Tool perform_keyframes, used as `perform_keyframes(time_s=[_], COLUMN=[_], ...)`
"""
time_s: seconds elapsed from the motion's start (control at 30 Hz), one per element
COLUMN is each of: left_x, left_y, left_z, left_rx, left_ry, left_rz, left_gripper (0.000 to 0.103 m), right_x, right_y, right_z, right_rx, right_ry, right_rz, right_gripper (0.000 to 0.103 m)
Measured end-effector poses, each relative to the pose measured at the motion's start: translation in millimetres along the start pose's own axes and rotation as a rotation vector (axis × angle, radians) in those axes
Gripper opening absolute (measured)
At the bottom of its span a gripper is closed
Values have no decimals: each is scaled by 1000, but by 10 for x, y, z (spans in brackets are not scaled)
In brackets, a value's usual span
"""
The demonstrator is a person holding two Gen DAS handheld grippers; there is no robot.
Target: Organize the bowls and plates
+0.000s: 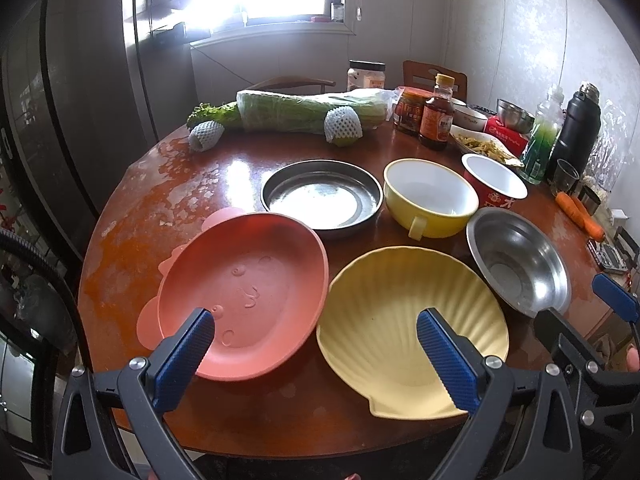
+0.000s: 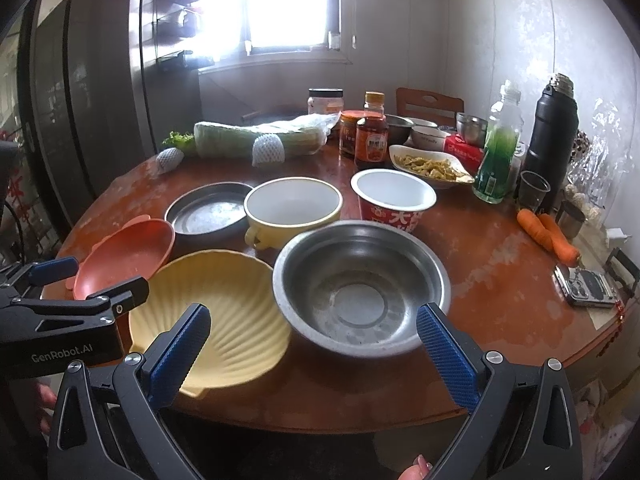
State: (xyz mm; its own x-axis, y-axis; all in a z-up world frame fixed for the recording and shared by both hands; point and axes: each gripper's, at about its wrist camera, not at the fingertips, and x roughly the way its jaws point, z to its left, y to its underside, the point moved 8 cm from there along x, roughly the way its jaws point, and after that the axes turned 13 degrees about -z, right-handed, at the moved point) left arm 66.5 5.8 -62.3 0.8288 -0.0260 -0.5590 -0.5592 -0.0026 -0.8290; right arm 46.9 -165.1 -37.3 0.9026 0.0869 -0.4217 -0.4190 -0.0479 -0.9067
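Both claws, left claw (image 1: 314, 338) and right claw (image 2: 313, 332), hang wide and empty over the worktop's (image 1: 168, 184) near edge. The steel bowl (image 2: 360, 284) beside the yellow shell plate (image 2: 224, 312) looks light, rigid and slick. Its thin rim seems the best hold.

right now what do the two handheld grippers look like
Both the left gripper and right gripper share one design: black angular frames with silver bolts and ribbed blue finger pads. White "GenRobot.AI" lettering marks the left gripper's black side.
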Motion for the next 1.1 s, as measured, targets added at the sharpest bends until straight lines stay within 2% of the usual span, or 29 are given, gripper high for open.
perform_keyframes(time_s=[0.23, 0.5, 0.7, 0.83, 0.97, 1.03, 1.1], left_x=[12, 65, 154, 240, 339, 384, 416], left_y=[-160, -159, -63, 2, 73, 100, 130], left_z=[406, 966, 1186, 1280, 1333, 1345, 1351], left_rx=[-58, -127, -159, -176, -187, -188, -191], left_ry=[-55, -122, -123, -111, -102, -96, -91], left_rz=[0, 32, 76, 107, 143, 157, 171], left_gripper=[102, 102, 102, 102, 102, 94, 90], right_x=[144, 388, 606, 777, 959, 1023, 1072], right_y=[-210, -442, -495, -426, -338, -299, -262], right_z=[198, 706, 1138, 1336, 1503, 1555, 1600], right_rx=[-15, -46, -81, -128, -166, -186, -199], right_ry=[-68, -196, -286, -297, -304, -301, -306], right_rz=[8, 40, 78, 114, 148, 158, 168], right_gripper=[103, 103, 103, 102, 98, 97, 92])
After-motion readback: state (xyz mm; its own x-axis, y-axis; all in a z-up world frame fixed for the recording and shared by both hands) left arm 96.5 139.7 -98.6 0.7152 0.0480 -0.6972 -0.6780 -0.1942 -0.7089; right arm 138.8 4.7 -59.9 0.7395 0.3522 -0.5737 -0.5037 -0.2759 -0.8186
